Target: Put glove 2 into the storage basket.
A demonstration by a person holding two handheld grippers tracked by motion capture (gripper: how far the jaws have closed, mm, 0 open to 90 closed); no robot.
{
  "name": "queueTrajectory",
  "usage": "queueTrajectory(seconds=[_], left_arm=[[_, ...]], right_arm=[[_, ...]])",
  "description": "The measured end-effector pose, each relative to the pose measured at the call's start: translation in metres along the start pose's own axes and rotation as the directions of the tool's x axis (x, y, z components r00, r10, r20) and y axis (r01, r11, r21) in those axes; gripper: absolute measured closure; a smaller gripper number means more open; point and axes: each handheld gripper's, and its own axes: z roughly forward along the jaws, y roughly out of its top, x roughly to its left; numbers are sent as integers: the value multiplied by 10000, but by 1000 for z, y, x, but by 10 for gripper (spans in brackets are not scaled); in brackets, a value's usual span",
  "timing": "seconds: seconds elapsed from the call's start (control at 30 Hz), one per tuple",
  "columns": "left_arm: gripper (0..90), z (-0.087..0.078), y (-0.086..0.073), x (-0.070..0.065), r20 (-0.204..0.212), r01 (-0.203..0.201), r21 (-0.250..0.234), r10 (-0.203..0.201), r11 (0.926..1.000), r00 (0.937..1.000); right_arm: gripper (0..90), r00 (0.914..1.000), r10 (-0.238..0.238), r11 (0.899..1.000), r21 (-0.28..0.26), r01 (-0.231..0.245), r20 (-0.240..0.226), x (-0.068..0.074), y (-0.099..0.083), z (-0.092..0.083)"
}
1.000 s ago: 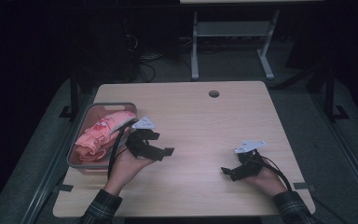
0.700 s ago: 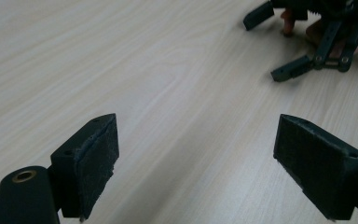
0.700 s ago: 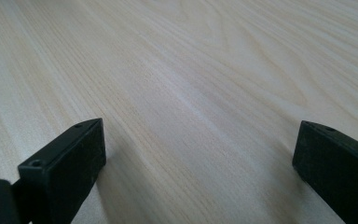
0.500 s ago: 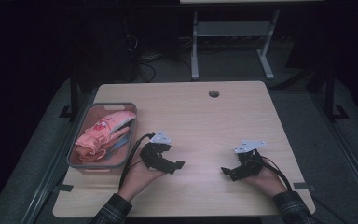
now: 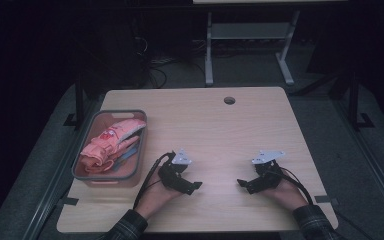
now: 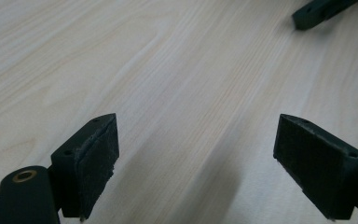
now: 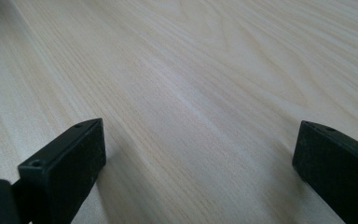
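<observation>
Left gripper (image 5: 192,186): held low over the table (image 5: 220,130), near its front edge, just right of the bin (image 5: 142,145). In the left gripper view (image 6: 193,163) the jaws stand wide apart with bare wood between them; nothing gripped.
Right gripper (image 5: 243,184): held low over the front right part of the table, jaws pointing toward the left gripper. In the right gripper view (image 7: 198,168) the jaws stand wide apart over bare wood; nothing gripped.
Gap between grippers: a stretch of bare table; the two are near, not touching. A jaw tip of the right gripper shows at the top right of the left gripper view.
Bin: grey, on the left side of the table, by the left edge.
Pink cloth (image 5: 110,145): bundled inside the bin, lying lengthwise, top end toward the far right corner.
Blue item (image 5: 126,154): partly under the cloth in the bin; its kind cannot be told.
Hole (image 5: 229,100): round, in the table near the far edge.
</observation>
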Motion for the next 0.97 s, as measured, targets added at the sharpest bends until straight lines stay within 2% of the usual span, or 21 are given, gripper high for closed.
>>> queueTrajectory(seconds=[0.13,0.33,0.43,0.53,0.97], left_arm=[[135,6,-4,0,-190,-65,20,65,10000,9998],[127,11,-8,-1,-361,-627,144,632,9979,9974],[124,12,-10,0,-254,-672,11,672,9977,9974],[113,14,-16,1,-88,-671,-658,667,9956,9977],[114,13,-16,1,-76,-704,-647,700,9954,9975]], right_arm=[[21,10000,9,10000,1,-9,0,0,0,0],[21,10000,-5,10000,-2,5,-1,0,0,0],[21,10000,6,10000,-2,-6,1,0,0,0],[21,10000,-6,10000,-6,6,-2,0,0,0],[21,10000,9,10000,5,-9,-10,0,0,0]])
